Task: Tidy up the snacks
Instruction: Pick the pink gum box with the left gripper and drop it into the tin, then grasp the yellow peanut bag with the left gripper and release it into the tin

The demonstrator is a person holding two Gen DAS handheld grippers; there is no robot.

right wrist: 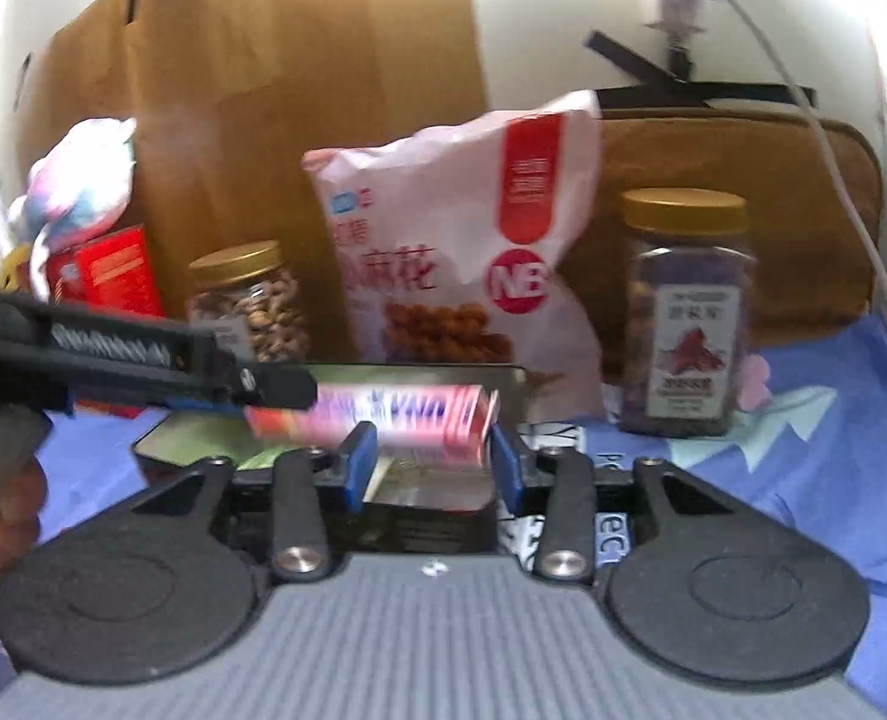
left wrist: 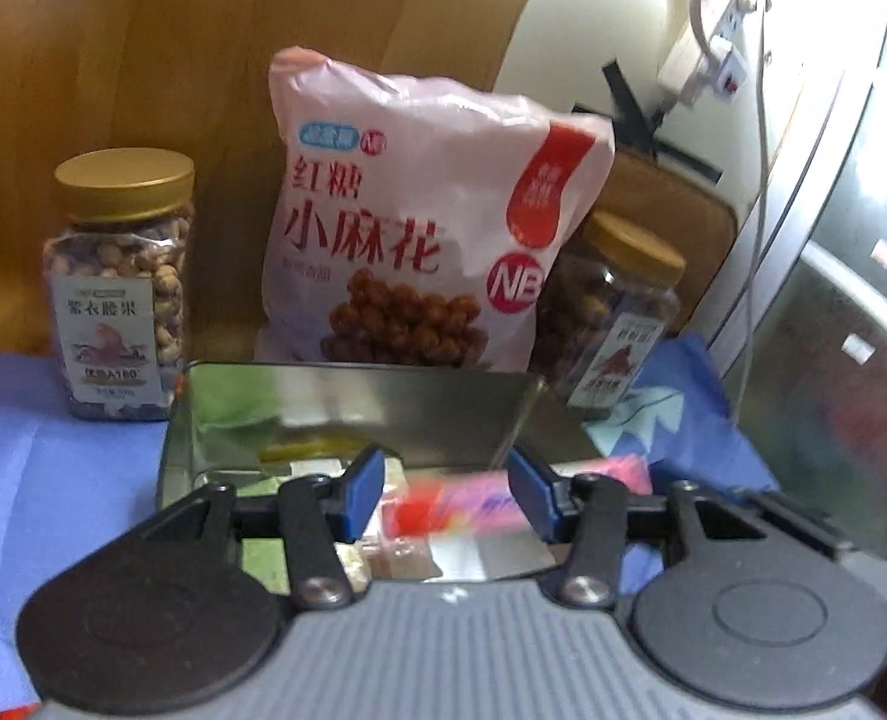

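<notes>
A pink snack box [left wrist: 461, 507], blurred, lies crosswise between the blue pads of my left gripper [left wrist: 446, 495], which is shut on it. It hangs over an open metal tin [left wrist: 323, 414] that holds several small wrapped snacks. In the right wrist view the left gripper [right wrist: 275, 396] reaches in from the left, carrying the pink box [right wrist: 395, 420] above the tin [right wrist: 419, 367]. My right gripper [right wrist: 433, 468] stands open just in front of the box, its pads apart and touching nothing.
Behind the tin stand a big pink snack bag [left wrist: 419, 228] and two gold-lidded nut jars [left wrist: 122, 288] [left wrist: 611, 312]. A red carton [right wrist: 113, 270] sits at the far left. Blue cloth [left wrist: 53, 468] covers the table. Cardboard, a wall and a white cable [right wrist: 851, 198] close the back.
</notes>
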